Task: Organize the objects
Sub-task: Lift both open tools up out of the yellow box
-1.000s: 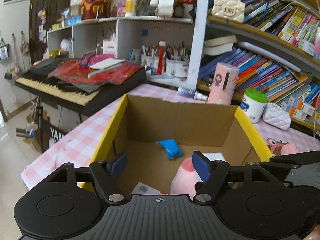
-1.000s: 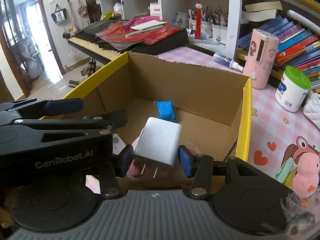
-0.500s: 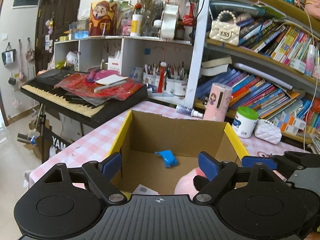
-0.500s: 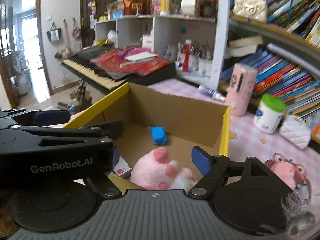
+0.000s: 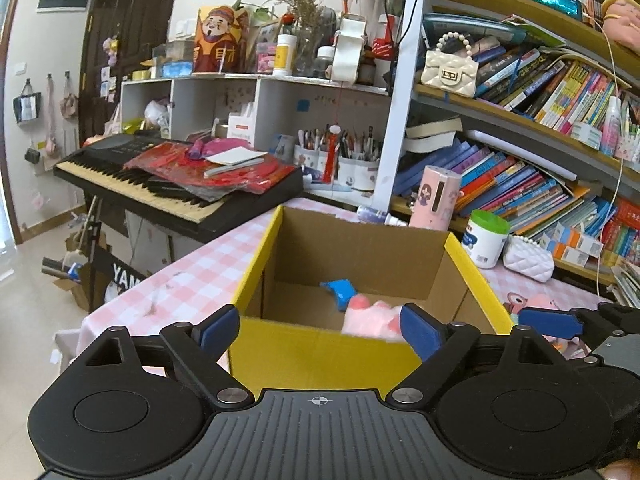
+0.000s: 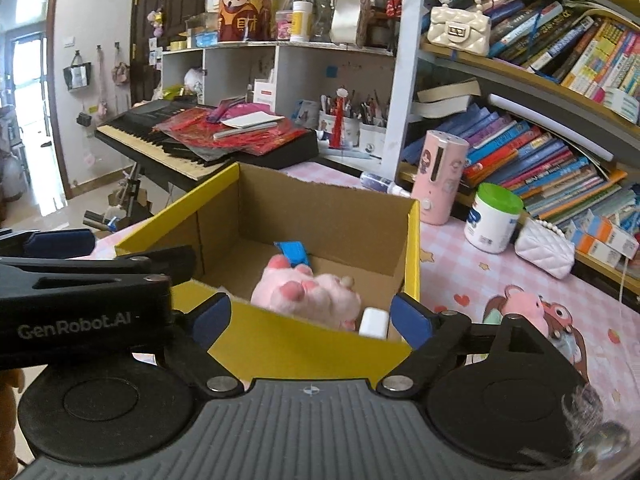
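Observation:
A yellow-sided cardboard box [image 5: 320, 352] [image 6: 304, 346] stands on the pink checked table. Inside lie a pink plush toy [image 6: 308, 292] [image 5: 374, 318], a blue toy car [image 6: 294, 252] [image 5: 340, 290] and a white charger [image 6: 374, 322] by the right wall. My left gripper [image 5: 320, 330] is open and empty, just in front of the box's near wall. My right gripper [image 6: 310, 320] is open and empty, also in front of the near wall. The left gripper shows at the left of the right wrist view [image 6: 92, 280].
A pink bottle [image 6: 438, 178], a green-lidded jar [image 6: 494, 218] and a white quilted purse [image 6: 544, 252] stand behind the box on the right. A pink plush [image 6: 524, 310] lies right of the box. A keyboard [image 5: 176, 188] stands at the left; bookshelves stand behind.
My right gripper opened and let the white charger fall into the box. Both grippers have drawn back and up from inside the box to in front of its near wall.

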Motion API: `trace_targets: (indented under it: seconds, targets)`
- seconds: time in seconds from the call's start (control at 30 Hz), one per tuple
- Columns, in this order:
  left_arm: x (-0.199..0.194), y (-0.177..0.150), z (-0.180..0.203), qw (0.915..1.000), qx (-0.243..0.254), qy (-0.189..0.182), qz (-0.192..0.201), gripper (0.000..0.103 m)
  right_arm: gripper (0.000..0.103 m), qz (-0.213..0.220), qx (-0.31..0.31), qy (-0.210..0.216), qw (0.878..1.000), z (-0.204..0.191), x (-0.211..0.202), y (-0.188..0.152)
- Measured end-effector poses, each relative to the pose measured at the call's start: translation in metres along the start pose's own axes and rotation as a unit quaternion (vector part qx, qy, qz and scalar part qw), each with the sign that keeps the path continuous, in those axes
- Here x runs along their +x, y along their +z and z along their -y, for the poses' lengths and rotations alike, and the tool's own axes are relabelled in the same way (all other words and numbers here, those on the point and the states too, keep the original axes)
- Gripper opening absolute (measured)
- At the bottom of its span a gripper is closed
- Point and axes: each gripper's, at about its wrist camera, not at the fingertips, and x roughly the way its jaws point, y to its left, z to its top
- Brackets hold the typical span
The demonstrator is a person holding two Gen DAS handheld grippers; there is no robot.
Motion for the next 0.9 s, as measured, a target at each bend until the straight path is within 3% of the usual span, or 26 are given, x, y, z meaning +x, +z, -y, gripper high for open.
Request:
trace_targets:
  seconds: [0.13, 0.9]
  targets:
    - [-0.014, -0.01, -0.006, 1.0, 0.0, 0.005, -0.003, 0.094, 0.091, -0.008, 0.005, -0.015, 1.0, -0.007, -0.008, -0.01]
    - [-0.086, -0.059, -0.033, 0.9991, -0.002, 0.003, -0.041, 0.095, 0.096, -0.035, 0.021, -0.04, 0.998, -0.05, -0.084, -0.073]
